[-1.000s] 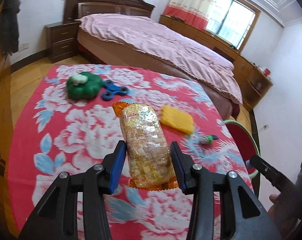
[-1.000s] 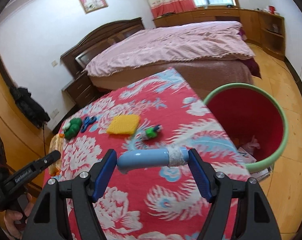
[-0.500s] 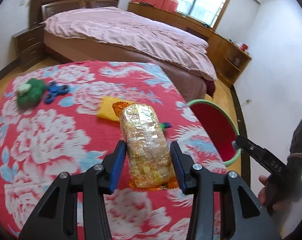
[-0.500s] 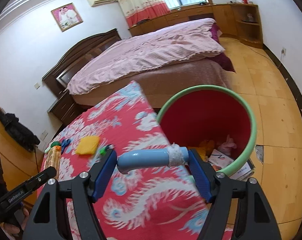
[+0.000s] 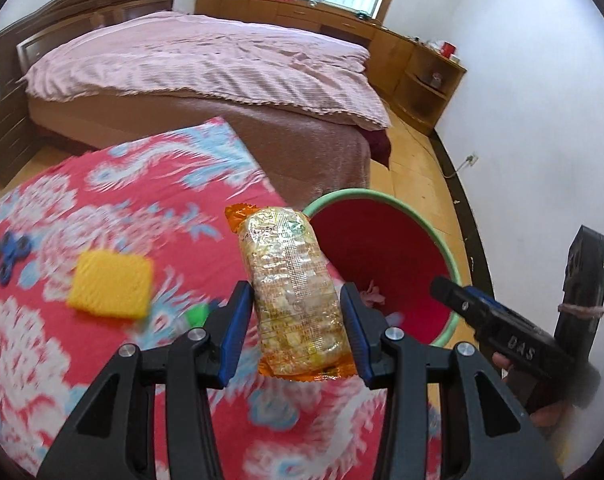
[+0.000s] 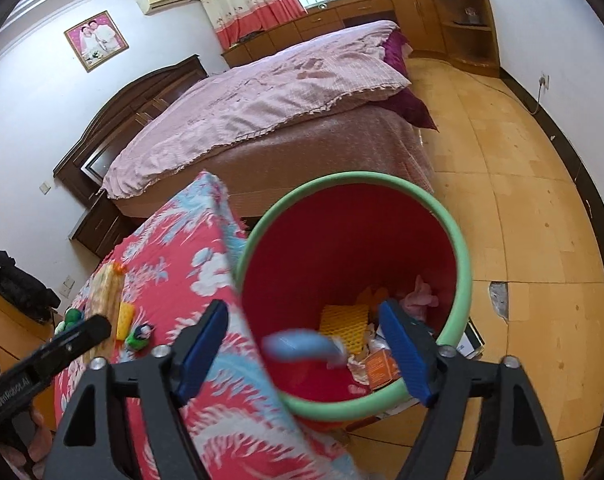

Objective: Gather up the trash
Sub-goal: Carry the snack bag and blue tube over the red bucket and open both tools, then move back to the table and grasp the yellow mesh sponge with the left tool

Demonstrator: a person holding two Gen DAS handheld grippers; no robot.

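My left gripper [image 5: 296, 320] is shut on a clear snack packet with orange ends [image 5: 286, 264]. It holds the packet over the table's right edge, beside the red bin with a green rim [image 5: 382, 196]. My right gripper [image 6: 302, 344] hangs over the bin [image 6: 462, 280] with its jaws opening. A light blue tube with a white taped end [image 6: 302, 346] is blurred between the blue pads. It touches neither pad and is over the bin's near rim.
The table has a red floral cloth [image 5: 102, 208] with a yellow sponge [image 5: 110, 288], a blue spinner [image 5: 14, 252] and a small green item [image 5: 196, 314]. The bin holds yellow mesh [image 6: 344, 320], pink tissue [image 6: 418, 296] and an orange box [image 6: 378, 368]. A bed stands behind.
Both grippers have swung right from over the table to the bin. The right jaws have widened and the blue tube has come loose from the pads. The left grip is unchanged.
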